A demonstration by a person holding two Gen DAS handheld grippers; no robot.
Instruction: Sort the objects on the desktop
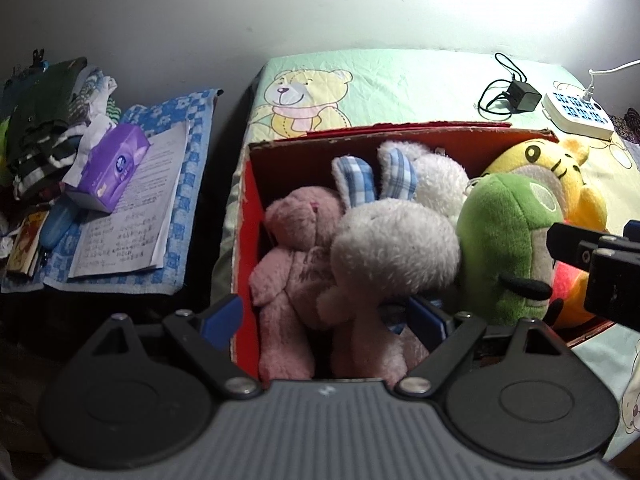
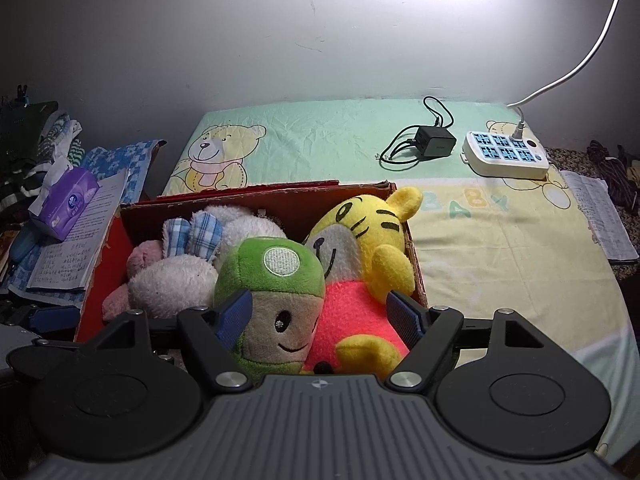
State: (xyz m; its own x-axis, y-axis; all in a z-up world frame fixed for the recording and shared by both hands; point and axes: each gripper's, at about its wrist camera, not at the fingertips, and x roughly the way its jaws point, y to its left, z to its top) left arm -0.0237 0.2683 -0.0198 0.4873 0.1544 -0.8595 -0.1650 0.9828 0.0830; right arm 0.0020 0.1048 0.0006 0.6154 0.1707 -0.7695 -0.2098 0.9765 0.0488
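The desk (image 2: pixel 500 248), draped in a wrinkled cotton sheet printed with bears, is carrying a red cardboard box (image 2: pixel 256 196) with frayed edges. Four plush toys are already sitting inside it, so the sorting appears largely done: a yellow tiger (image 2: pixel 368 220) with a coral fleece body, a fluffy white rabbit (image 1: pixel 396 240) with checked fabric ears, a green-capped doll (image 2: pixel 276 276) and a pink bear (image 1: pixel 296 224). A hard white power strip (image 2: pixel 506 156) and a black charger (image 2: pixel 434 142) with coiled cable are still lying loose at the back. The left tool (image 1: pixel 330 320) is standing open around the rabbit and bear; the right tool (image 2: pixel 322 316) is standing open around the doll and tiger, gripping nothing.
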